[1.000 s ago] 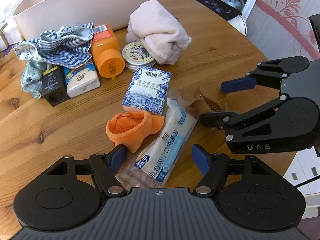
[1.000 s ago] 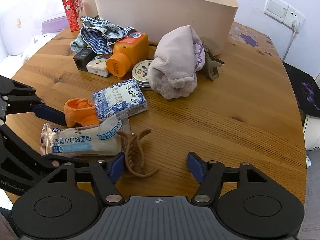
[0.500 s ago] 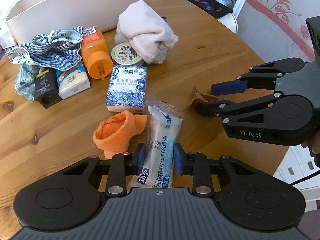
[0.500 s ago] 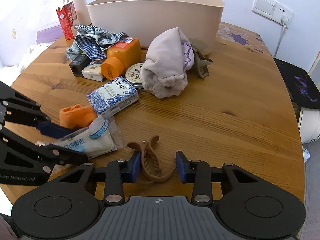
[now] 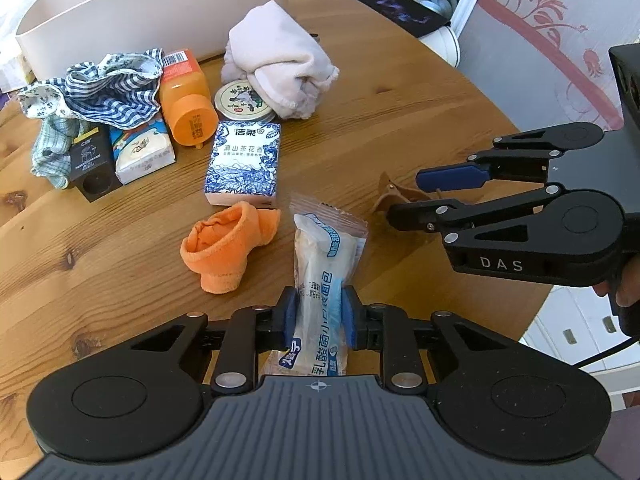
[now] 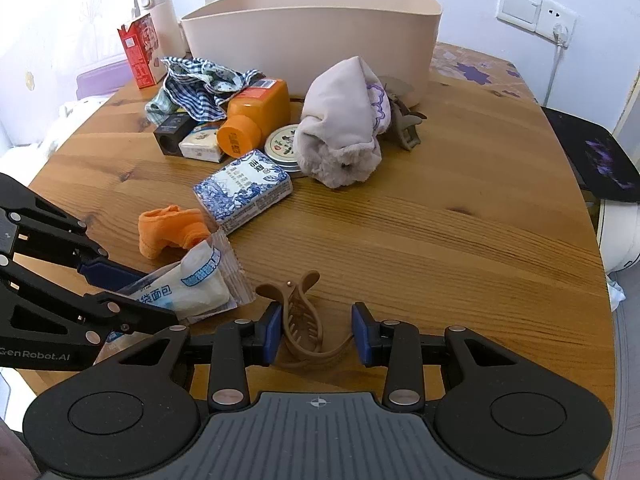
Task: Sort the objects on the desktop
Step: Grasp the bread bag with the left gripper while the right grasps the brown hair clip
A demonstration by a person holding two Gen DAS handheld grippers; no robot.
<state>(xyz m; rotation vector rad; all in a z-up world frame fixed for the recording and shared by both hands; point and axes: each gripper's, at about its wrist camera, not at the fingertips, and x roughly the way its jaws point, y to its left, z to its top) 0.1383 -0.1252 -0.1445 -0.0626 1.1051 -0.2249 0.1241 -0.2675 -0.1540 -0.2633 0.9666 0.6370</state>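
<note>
My left gripper (image 5: 319, 318) is shut on the near end of a clear-wrapped bread packet (image 5: 326, 264) with blue print, also seen in the right wrist view (image 6: 192, 284). My right gripper (image 6: 316, 334) is closed around a brown hair claw clip (image 6: 302, 320) on the wooden table (image 6: 440, 240); its left pad touches the clip and the right pad meets the clip's outer curve. The right gripper also shows in the left wrist view (image 5: 424, 196), with the clip (image 5: 390, 196) partly hidden behind its fingers.
An orange sock (image 5: 228, 246), a blue-and-white tissue pack (image 5: 244, 162), a round tin (image 5: 240, 100), a rolled pink cloth (image 5: 280, 76), an orange bottle (image 5: 186, 98), checked cloth (image 5: 100, 88) and small boxes lie ahead. A beige bin (image 6: 312, 36) stands at the back. A grey claw clip (image 6: 404, 124) lies beside the cloth.
Both grippers went from wide open to closed: the left one onto the bread packet, the right one around the brown claw clip. Both views have shifted slightly.
</note>
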